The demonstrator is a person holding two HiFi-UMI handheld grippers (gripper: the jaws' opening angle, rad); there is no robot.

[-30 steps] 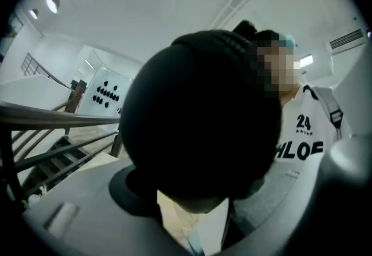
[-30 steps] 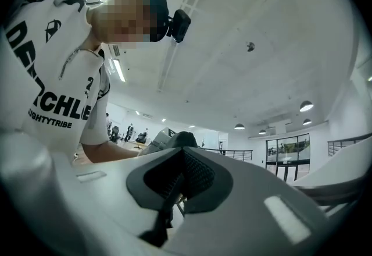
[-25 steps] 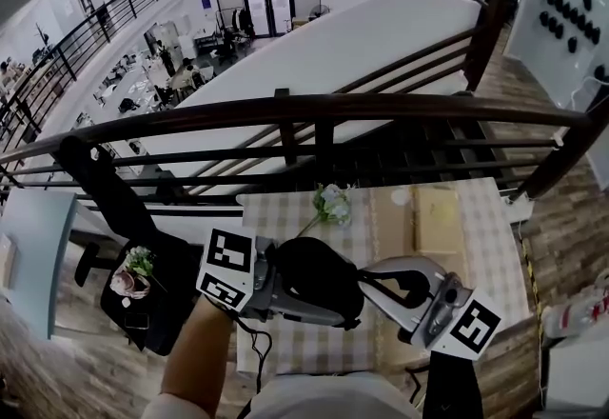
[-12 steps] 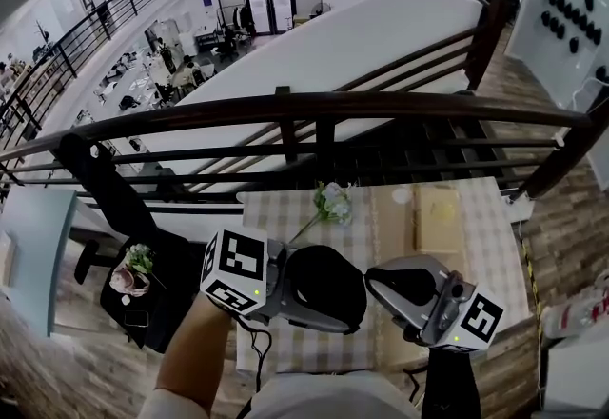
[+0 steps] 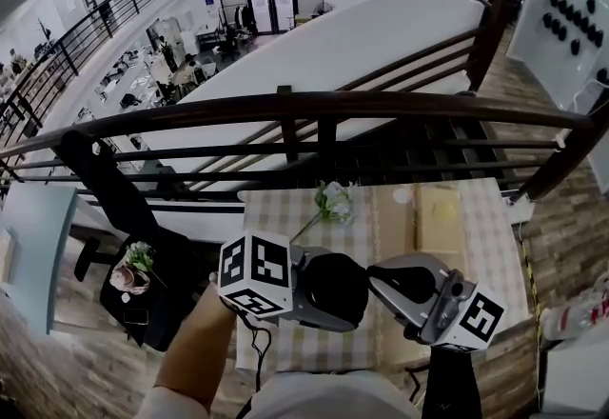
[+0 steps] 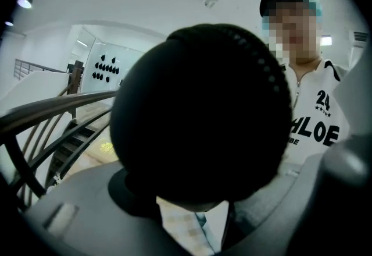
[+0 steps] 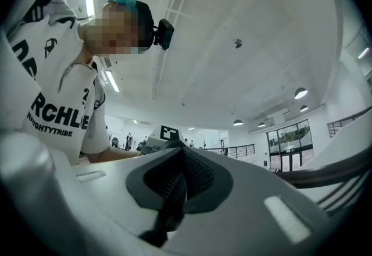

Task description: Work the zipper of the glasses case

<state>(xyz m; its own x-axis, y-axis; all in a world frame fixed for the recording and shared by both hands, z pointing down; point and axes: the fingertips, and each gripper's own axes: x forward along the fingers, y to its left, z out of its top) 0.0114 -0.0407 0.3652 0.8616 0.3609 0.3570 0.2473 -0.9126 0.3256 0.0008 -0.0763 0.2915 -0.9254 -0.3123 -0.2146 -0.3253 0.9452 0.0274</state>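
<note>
The black oval glasses case (image 5: 335,288) is held up over the table between the jaws of my left gripper (image 5: 322,301), which is shut on it. In the left gripper view the case (image 6: 200,121) fills the middle, its zipper teeth running along the upper rim. My right gripper (image 5: 379,280) floats just right of the case with a small gap between them. Its jaws are pressed together, and in the right gripper view (image 7: 185,159) nothing shows between the ribbed pads. The zipper pull is not visible.
Below lies a checked tablecloth (image 5: 276,222) with a small flower bunch (image 5: 331,203) and a flat cardboard box (image 5: 438,217). A dark railing (image 5: 314,108) runs behind the table. A black chair (image 5: 143,289) stands at left. The person (image 7: 52,98) appears in both gripper views.
My left gripper has swung right with the case and turned its marker cube toward the camera. The gap to the right gripper has narrowed; the right gripper has barely shifted.
</note>
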